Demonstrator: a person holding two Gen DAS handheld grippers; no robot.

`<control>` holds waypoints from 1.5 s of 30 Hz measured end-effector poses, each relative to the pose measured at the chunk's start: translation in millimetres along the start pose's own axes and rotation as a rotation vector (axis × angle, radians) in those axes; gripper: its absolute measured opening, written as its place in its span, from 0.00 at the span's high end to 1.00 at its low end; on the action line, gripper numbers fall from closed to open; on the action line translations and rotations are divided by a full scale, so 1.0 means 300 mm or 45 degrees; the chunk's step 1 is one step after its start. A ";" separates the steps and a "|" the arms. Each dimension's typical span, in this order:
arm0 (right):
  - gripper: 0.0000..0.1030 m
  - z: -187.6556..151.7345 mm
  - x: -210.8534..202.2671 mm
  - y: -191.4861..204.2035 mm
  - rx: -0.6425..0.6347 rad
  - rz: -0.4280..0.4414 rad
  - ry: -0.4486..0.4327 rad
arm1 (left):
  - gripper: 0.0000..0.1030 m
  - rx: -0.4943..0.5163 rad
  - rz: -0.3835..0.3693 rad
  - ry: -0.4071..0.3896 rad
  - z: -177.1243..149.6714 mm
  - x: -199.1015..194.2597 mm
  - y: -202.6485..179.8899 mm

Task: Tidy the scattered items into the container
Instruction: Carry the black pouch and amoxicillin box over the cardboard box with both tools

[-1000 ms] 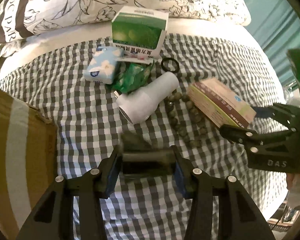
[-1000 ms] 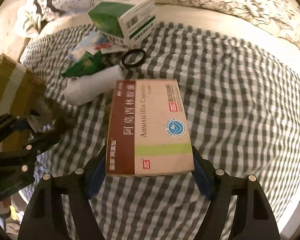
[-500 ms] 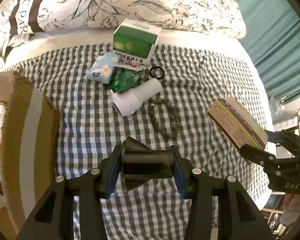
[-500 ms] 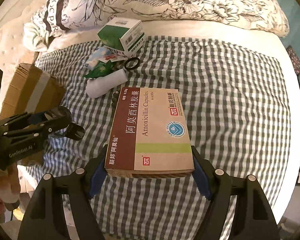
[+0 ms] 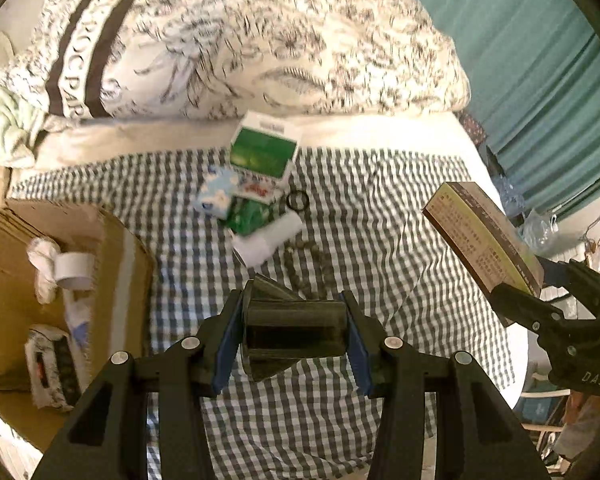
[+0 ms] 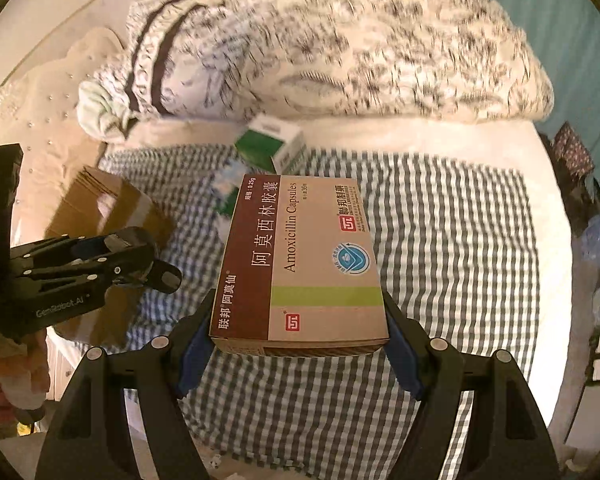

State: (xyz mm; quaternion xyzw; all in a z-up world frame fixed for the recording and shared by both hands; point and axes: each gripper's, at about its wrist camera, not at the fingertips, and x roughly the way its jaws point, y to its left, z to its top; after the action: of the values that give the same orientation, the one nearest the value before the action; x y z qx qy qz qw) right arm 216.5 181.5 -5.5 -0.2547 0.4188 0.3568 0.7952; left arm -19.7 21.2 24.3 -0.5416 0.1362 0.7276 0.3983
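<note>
My left gripper is shut on a small dark cylinder, held above the checked bedcover. My right gripper is shut on a tan and maroon amoxicillin box, also lifted clear of the bed; the same box shows at the right of the left wrist view. The open cardboard box stands at the left with a tape roll and packets inside. On the cover lie a green and white box, a blue tissue pack, a green packet, a white tube, a black ring and a bead string.
Patterned pillows line the head of the bed. A teal curtain hangs at the right, past the mattress edge. The left gripper is seen from the side in the right wrist view, in front of the cardboard box.
Both grippers have risen well above the bed with their loads. The amoxicillin box left the cover beside the beads. The open cardboard box's inside came into view at the left.
</note>
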 end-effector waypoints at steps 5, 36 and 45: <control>0.28 0.038 -0.057 0.081 -0.055 0.028 -0.070 | 0.53 -0.004 0.019 -0.056 0.025 -0.080 0.042; 0.28 0.101 0.157 0.862 -0.574 0.365 0.004 | 0.53 -0.413 0.209 -0.081 -0.207 -0.244 0.763; 0.28 0.152 0.300 1.044 -0.648 0.423 0.058 | 0.53 -0.433 0.211 0.003 -0.235 -0.158 0.879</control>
State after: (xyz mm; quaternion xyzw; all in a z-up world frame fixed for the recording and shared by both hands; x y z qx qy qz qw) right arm 29.6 438.3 -91.4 -0.3817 0.3697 0.5696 0.6271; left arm -159.0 -214.0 -21.3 -0.5890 0.0559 0.7698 0.2395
